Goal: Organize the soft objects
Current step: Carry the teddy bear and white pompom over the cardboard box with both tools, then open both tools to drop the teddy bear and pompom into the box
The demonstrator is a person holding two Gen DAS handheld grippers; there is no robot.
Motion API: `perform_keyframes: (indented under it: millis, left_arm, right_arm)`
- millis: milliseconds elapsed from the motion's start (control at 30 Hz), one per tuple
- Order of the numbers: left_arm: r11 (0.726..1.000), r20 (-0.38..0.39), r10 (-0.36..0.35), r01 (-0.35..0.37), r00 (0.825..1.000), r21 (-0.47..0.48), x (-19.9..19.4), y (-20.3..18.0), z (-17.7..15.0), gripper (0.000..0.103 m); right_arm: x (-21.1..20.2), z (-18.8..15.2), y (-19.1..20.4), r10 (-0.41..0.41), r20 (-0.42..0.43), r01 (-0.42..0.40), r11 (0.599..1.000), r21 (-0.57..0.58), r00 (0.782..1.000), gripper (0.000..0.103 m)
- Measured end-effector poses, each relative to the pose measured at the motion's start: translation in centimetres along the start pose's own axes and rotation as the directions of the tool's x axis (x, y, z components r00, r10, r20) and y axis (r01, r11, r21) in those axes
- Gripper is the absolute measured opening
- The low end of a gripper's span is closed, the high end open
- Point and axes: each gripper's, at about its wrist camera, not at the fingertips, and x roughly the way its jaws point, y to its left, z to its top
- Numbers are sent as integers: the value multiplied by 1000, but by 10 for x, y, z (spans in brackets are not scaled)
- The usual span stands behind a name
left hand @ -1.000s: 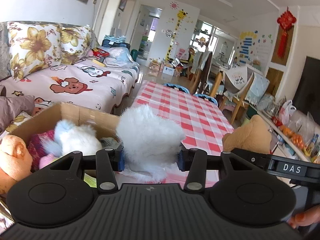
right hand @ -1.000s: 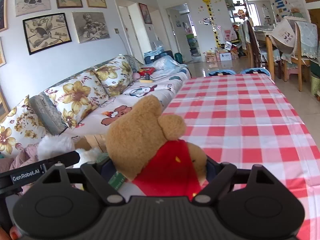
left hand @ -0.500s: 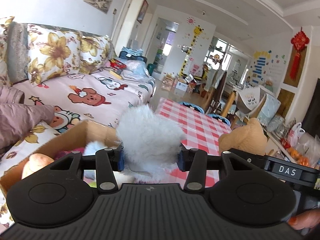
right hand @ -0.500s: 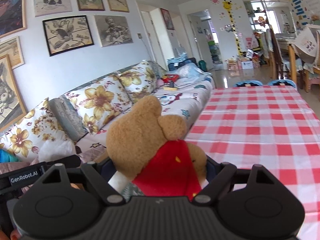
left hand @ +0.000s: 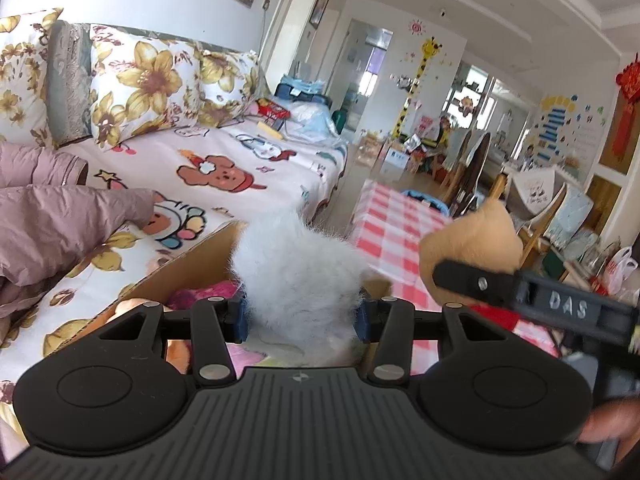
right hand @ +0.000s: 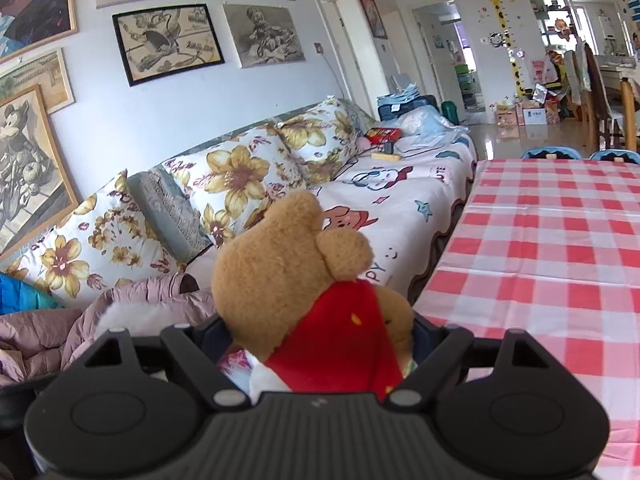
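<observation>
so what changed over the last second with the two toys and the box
Both views swung toward the sofa: the cardboard box slid lower in the left view, its contents largely hidden. Nothing was grabbed or released: left tongs still clamp the white fluffy toy, right tongs still hold the brown bear.

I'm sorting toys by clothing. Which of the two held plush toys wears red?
The brown bear in the right gripper; the left gripper holds a plain white fluffy toy.

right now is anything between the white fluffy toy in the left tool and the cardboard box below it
Nothing visible blocks it. The white fluffy toy is clamped in the left tool right over the cardboard box, whose top is open. Other plush toys already lie inside.
</observation>
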Motion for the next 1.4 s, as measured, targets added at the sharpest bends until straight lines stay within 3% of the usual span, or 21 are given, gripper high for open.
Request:
perform_keyframes:
  millis: [633, 767, 933, 1000, 1133, 1400]
  left_arm:
    - [995, -122, 43, -32, 992, 94, 18, 12, -3, 58]
    - [993, -136, 59, -43, 989, 111, 19, 11, -5, 59]
    - [992, -128, 73, -58, 989, 116, 18, 10, -3, 81]
    - [991, -109, 73, -60, 991, 121, 13, 10, -1, 96]
    - [989, -60, 63, -55, 996, 134, 1, 7, 3, 101]
    - [987, 21, 43, -46, 999, 156, -16, -1, 7, 103]
  right_arm:
    - [81, -1, 3, -8, -82, 3, 998, -61, 997, 86]
    - [93, -3, 5, 11, -100, -17, 998, -63, 995, 90]
    - [101, -4, 4, 14, -97, -20, 998, -59, 995, 98]
    - [94, 0, 0, 19, -81, -22, 999, -31, 997, 99]
    - [74, 9, -4, -7, -24, 7, 1000, -9, 1000, 99]
    - [32, 9, -12, -150, 54, 150, 989, 9, 987, 99]
